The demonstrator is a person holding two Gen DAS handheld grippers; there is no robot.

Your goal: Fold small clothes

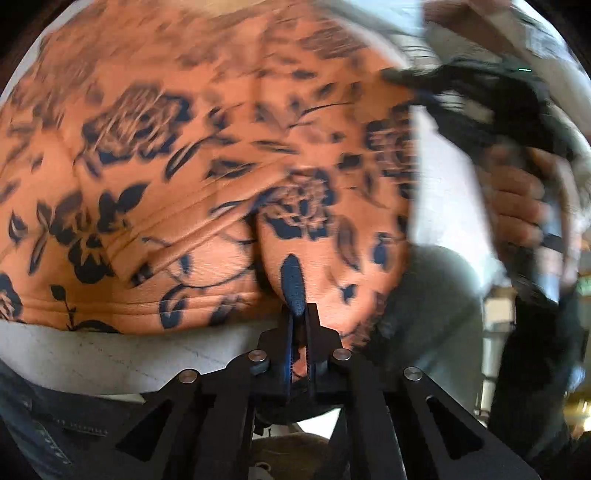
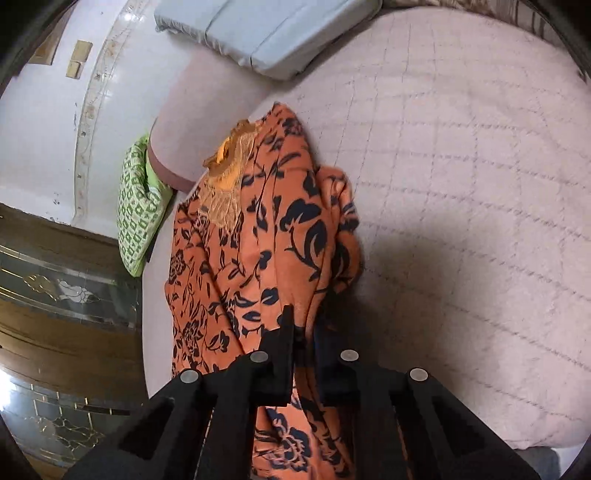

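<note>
On the pale quilted bed cover (image 2: 461, 155), orange flower-print garment (image 2: 266, 236) lying bunched lengthwise, left gripper (image 1: 300, 314) pinched shut on a fold at its near edge, right gripper (image 2: 304, 325) likewise clamped on the cloth, green patterned cushion (image 2: 138, 206) beside the bed.

A bed (image 2: 461, 166) with a pale pink quilted cover stitched in squares fills the right wrist view, part of it in shadow. A grey-blue folded cushion (image 2: 266, 33) lies at its far edge. A green patterned pillow (image 2: 138, 210) sits against its side. Beside it are a white tiled floor (image 2: 48, 129) and dark wooden doors (image 2: 66, 295) with etched glass panels.
</note>
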